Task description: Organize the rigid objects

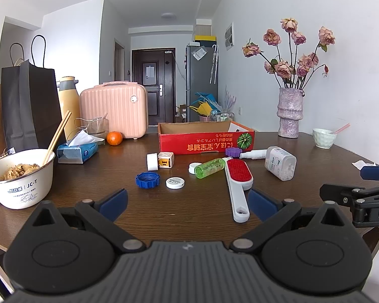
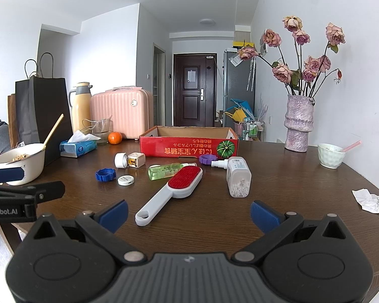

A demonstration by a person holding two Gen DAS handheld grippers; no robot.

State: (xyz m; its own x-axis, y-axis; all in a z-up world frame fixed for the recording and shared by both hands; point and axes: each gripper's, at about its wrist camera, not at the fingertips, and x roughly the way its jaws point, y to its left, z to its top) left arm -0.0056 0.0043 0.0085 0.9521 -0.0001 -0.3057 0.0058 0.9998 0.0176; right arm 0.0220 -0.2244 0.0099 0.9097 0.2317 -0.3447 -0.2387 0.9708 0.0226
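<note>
A red cardboard box (image 1: 206, 141) (image 2: 189, 147) stands open at the back of the brown table. In front of it lie a white lint brush with a red pad (image 1: 238, 176) (image 2: 174, 189), a green bottle (image 1: 209, 168) (image 2: 164, 170), a clear jar of white beads (image 1: 280, 162) (image 2: 238, 176), a white spray bottle (image 1: 252, 154) (image 2: 219, 163), a purple cap (image 1: 232, 152) (image 2: 207, 159), a blue cap (image 1: 147, 179) (image 2: 105, 174), a white round disc (image 1: 174, 183) (image 2: 125, 180) and a beige cube charger (image 1: 165, 160) (image 2: 136, 160). My left gripper (image 1: 188, 203) and right gripper (image 2: 189, 214) hover open and empty over the near table edge.
A white bowl of food with chopsticks (image 1: 20, 176) sits at the left, a tissue pack (image 1: 77, 150), an orange (image 1: 114, 138), a pink case (image 1: 113, 108) and bags behind. A vase of dried roses (image 2: 298, 123), a small bowl (image 2: 331, 155) and crumpled paper (image 2: 371, 200) stand right.
</note>
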